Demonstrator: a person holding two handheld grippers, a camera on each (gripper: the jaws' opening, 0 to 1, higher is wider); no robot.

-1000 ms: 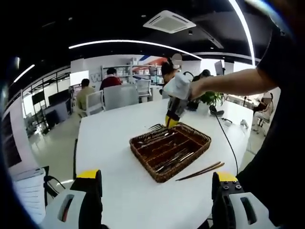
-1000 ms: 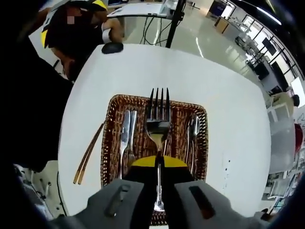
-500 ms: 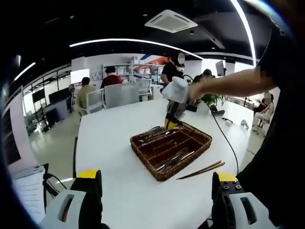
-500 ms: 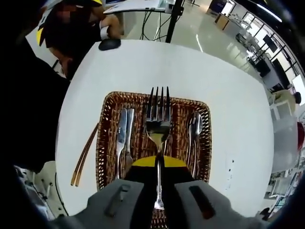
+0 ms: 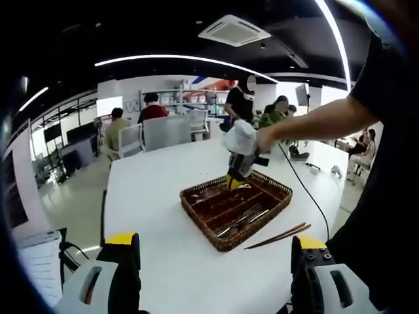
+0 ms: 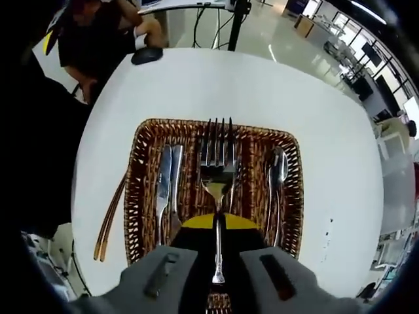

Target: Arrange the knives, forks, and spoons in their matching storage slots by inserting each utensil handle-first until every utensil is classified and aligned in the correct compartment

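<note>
Mostly hidden fork [image 6: 217, 171] handle clamped in right hand-held gripper [image 6: 217, 226] above basket [image 6: 137, 196]; left hand-held gripper [image 5: 213, 261] open.

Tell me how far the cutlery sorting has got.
Two knives lie in one outer slot of the wicker tray and spoons in the other. The right claw holds a fork over the middle slot. Chopsticks lie beside the tray.

In the right gripper view, the gripper's body hides the fork's [image 6: 217, 171] lower handle and the basket's [image 6: 139, 196] bottom-centre rim. In the left gripper view, the basket's utensils [image 5: 239, 216] are too small to distinguish.
</note>
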